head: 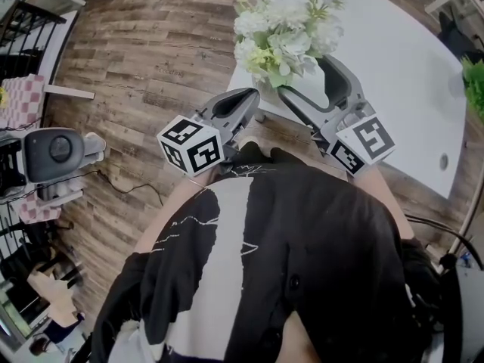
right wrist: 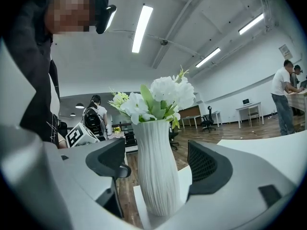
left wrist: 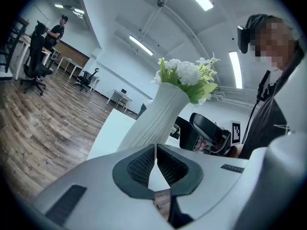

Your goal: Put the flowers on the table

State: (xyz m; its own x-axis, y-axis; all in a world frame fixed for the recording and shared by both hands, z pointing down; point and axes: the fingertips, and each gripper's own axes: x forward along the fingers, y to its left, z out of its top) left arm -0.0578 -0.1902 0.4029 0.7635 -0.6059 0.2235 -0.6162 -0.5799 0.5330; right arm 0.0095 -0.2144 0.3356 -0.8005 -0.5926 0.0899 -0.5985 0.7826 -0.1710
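Note:
A white ribbed vase [right wrist: 156, 171] of white flowers [head: 283, 29] stands upright on the near corner of the white table [head: 401, 74]. My right gripper [head: 301, 76] is open, with one jaw on each side of the vase and a small gap to each. My left gripper [head: 252, 95] is shut and empty, just off the table corner to the vase's left. From the left gripper view the vase [left wrist: 158, 119] rises right behind the closed jaws of that gripper [left wrist: 155, 150]. In the head view the blooms hide most of the vase.
Wooden floor lies left of the table. A grey camera device [head: 53, 153] and a checkered cloth [head: 23, 97] sit at the far left, with a cable [head: 128, 187] on the floor. A green plant [head: 475, 82] is at the table's right edge. People [right wrist: 283, 95] and office chairs [left wrist: 36, 56] are far off.

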